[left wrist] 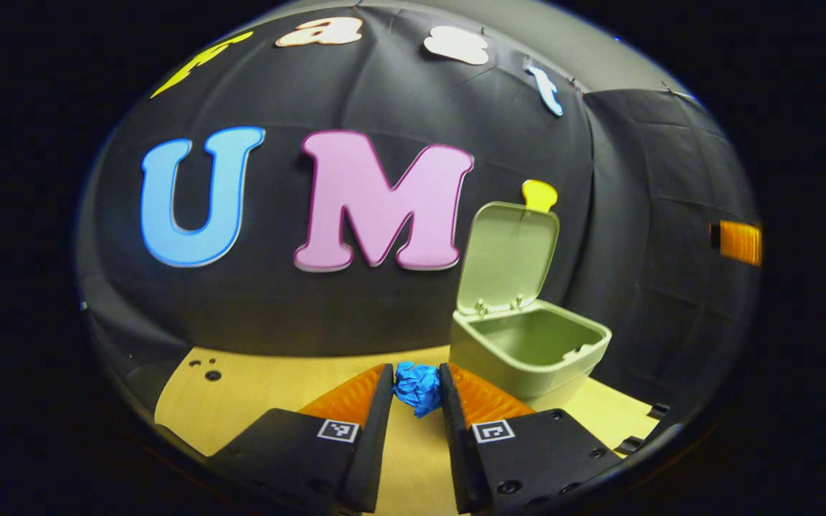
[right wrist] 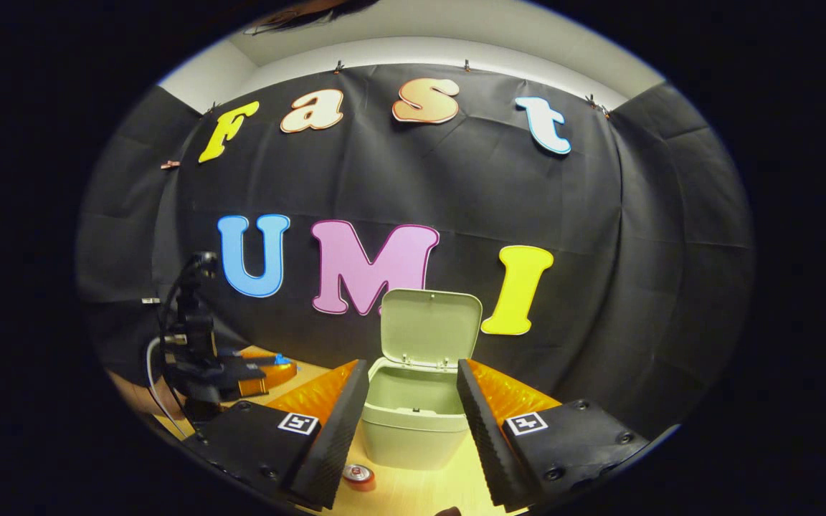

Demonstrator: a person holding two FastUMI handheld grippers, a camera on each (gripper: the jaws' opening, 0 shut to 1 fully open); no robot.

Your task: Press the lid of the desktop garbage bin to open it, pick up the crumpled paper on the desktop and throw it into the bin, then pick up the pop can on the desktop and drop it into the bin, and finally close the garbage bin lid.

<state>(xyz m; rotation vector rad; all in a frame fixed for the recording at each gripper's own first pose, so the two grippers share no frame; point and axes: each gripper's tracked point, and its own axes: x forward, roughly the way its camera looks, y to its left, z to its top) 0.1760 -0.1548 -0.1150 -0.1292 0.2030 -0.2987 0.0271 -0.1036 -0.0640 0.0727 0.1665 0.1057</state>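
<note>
My left gripper [left wrist: 417,373] is shut on the blue crumpled paper [left wrist: 418,388], which is pinched between both fingertips over the wooden desktop [left wrist: 255,401]. The pale green bin [left wrist: 528,351] stands just right of it, its lid [left wrist: 508,254] upright and open and its inside showing nothing. In the right gripper view the same bin [right wrist: 413,416] sits straight ahead between the spread fingers of my open right gripper [right wrist: 413,369], lid [right wrist: 430,326] raised. The pop can [right wrist: 358,476] lies on the desktop near the bin's front left corner. The left gripper [right wrist: 201,373] is off to the left.
The black cloth wall stands close behind the bin. A few small holes [left wrist: 205,369] mark the desktop's far left corner. A cable [right wrist: 155,373] hangs by the left gripper. The desktop's right edge [left wrist: 635,423] runs just past the bin.
</note>
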